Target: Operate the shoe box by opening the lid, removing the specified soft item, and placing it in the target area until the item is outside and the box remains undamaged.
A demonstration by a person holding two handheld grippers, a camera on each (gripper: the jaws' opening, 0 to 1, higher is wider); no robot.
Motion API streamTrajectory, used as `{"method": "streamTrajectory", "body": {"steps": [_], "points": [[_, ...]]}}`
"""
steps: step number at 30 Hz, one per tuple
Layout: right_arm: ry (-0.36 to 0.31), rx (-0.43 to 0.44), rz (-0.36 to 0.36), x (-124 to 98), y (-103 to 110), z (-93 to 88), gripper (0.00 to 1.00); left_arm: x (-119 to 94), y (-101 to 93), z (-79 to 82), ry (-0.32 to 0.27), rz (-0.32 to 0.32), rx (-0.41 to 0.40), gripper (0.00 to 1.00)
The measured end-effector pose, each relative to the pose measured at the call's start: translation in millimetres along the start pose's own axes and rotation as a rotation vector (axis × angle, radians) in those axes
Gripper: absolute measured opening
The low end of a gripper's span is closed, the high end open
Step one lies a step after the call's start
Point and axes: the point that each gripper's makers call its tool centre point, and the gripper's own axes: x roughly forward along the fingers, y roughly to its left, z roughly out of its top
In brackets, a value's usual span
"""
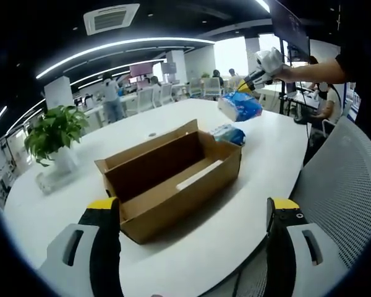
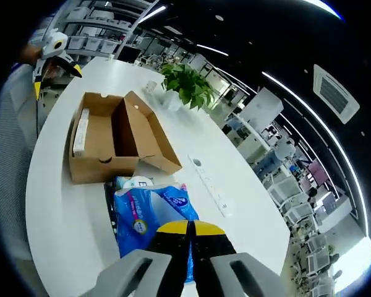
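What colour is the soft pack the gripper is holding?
Blue with white, the pack shows best in the right gripper view.

Open office, white table (image 1: 247, 204), potted plant (image 1: 54, 133), ceiling light strips (image 1: 120, 46)

My left gripper (image 1: 191, 213), jaws parted, frames the open shoe box (image 1: 173, 179) just ahead between them. Beyond the box lies a blue pack (image 1: 230, 133); above it, the right gripper (image 1: 250, 81) holds a blue tissue pack (image 1: 240, 106) aloft.
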Motion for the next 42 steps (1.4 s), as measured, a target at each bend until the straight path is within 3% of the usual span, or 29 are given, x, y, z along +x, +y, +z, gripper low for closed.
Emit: {"method": "streamTrajectory", "body": {"steps": [20,33,42], "points": [[0.084,0.053,-0.035,-14,-6,-55.1,0.0,2,-2.0,-3.0,0.015,-0.012,0.005,0.97],[0.158,0.109,-0.007,-8,10,-96.3,0.0,3,-4.4,-5.0,0.026,-0.027,0.014,0.97],[0.199,0.129,0.021,-1,23,-114.7,0.0,3,-5.7,-6.1,0.035,-0.03,0.022,0.96]]}}
